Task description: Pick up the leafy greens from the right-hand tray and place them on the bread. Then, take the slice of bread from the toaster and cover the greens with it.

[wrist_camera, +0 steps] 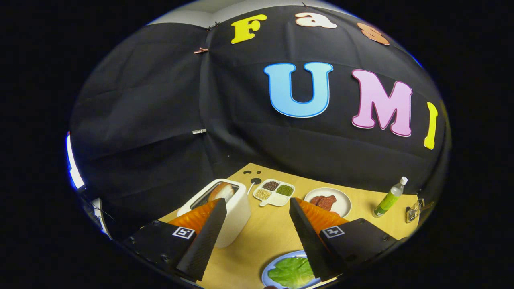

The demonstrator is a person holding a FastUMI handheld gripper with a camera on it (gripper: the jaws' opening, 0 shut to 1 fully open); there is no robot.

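**Gripper high over the table, greens waiting below**

The gripper (257, 228) hangs above the pale wooden tabletop (265, 233) with its 2 fingers spread wide apart and nothing between them. Down close under the right finger sits the crinkled green lettuce leaf (292, 272) on a round light-blue plate (270, 269), part of both tucked behind that finger. Over by the left finger stands the white box-shaped toaster (235, 208), 1 browned slice of bread (221, 191) poking out of its slot.

Beyond the fingers lie a white divided dish of beans and grains (275, 192), a round white plate of reddish meat slices (339, 200) and a clear bottle of green liquid with a white cap (388, 198). The bread the greens should land on I cannot make out from here.

Now the risks, as I judge them. The leaf is thin and floppy: a shallow pinch could catch only an edge and let it slide free or tear. A steep descent could knock the plate rim and skid it. Later, the toaster slot is narrow, so a wide approach may clip its wall and jam the slice.
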